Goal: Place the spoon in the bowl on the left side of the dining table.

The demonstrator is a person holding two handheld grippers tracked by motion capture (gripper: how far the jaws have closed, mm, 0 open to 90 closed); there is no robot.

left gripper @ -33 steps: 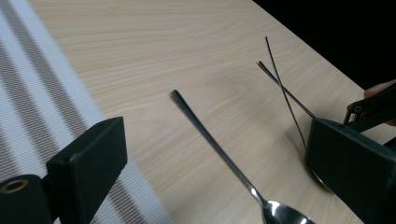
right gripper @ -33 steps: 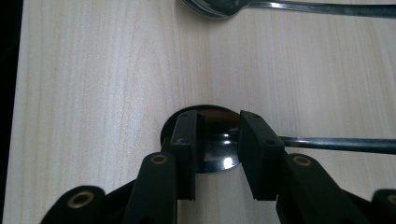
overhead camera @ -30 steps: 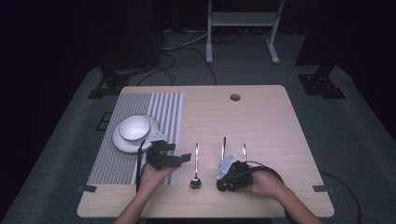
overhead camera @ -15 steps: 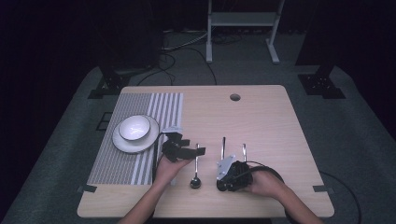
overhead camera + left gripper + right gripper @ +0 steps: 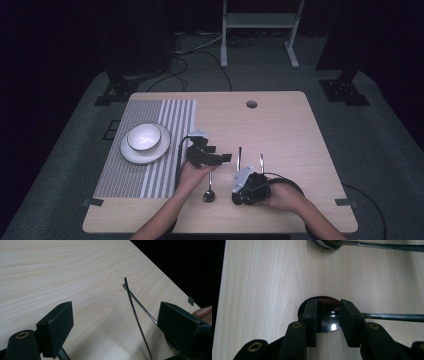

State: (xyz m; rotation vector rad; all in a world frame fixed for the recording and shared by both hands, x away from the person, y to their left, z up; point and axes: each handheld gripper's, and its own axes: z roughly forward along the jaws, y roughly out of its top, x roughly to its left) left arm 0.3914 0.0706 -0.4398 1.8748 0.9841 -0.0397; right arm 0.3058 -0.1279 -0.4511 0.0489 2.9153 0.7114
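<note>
My left gripper [image 5: 220,153] [image 5: 117,312] hovers at mid-table, pointing right and open. Its jaws have just been closing a little, and nothing is pressed between them. Just ahead of it two thin metal handles [image 5: 133,306] cross near its right jaw. A spoon [image 5: 209,195] [image 5: 327,243] lies below the left hand. My right gripper [image 5: 236,194] [image 5: 329,315] rests on the table pointing left, shut on the bowl of a second spoon [image 5: 329,323]. That spoon's handle [image 5: 240,156] runs away from me. Another utensil handle [image 5: 261,161] lies beside it.
A striped placemat [image 5: 165,115] covers the table's left part and carries a white plate [image 5: 127,152] with a white bowl [image 5: 144,137] on it. The wooden table [image 5: 285,130] has a round hole [image 5: 251,104] near its far edge. Cables trail from both grippers.
My left gripper has moved right, from the placemat's edge toward the utensil handles. The right hand and its gripper have stayed put.
</note>
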